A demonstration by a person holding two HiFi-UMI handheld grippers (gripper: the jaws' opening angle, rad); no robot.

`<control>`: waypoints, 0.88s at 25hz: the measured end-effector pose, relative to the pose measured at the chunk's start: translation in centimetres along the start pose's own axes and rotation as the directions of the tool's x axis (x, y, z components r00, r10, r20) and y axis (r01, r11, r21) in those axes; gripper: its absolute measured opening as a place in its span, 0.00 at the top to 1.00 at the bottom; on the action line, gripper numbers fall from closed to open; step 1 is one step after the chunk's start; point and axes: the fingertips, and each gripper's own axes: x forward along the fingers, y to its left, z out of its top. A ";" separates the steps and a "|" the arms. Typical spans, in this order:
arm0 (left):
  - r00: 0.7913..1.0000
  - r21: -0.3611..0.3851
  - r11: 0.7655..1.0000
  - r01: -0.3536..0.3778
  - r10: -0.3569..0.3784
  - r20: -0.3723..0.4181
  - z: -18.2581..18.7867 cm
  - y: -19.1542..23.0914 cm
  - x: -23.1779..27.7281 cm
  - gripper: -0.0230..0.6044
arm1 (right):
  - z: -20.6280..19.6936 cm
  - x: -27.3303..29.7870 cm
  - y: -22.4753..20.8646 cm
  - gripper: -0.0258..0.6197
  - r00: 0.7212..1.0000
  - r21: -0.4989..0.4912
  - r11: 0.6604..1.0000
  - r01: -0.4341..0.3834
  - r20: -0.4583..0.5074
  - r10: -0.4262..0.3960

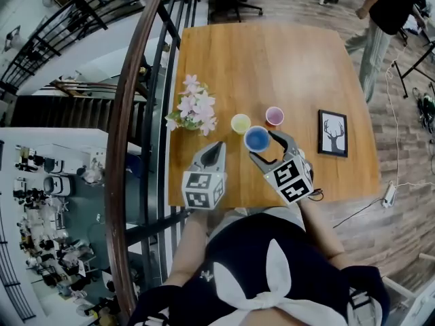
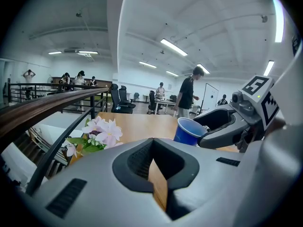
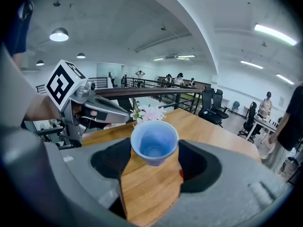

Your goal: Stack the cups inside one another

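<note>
Right gripper [image 3: 154, 151] fingers clamped on blue cup [image 3: 154, 143], cup tilted over the desk [image 1: 272, 53]; left gripper [image 2: 152, 148] fingers all but together, nothing between them; yellow cup [image 1: 240, 123] and pink cup [image 1: 274, 116], 2 total, upright on desk just beyond.

Centre frame: blue cup [image 1: 257, 138], mouth up, clamped in right gripper [image 1: 262, 145]; yellow cup [image 1: 240, 123] and pink cup [image 1: 274, 116] upright just above, apart.

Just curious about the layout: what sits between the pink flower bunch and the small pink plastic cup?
A small yellow plastic cup, standing upright, shows there in the head view.
</note>
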 end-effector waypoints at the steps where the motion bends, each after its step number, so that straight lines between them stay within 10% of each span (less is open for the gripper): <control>1: 1.000 -0.001 1.000 0.001 -0.001 0.000 0.0 -0.1 0.1 0.94 | -0.1 0.0 -0.2 0.48 1.000 -0.003 1.000 0.001 -0.003 -0.001; 22: 0.999 -0.040 0.999 -0.028 0.026 -0.043 -0.5 1.2 2.2 0.94 | 2.2 3.3 -2.9 0.48 0.999 -0.013 0.999 -0.048 0.025 0.048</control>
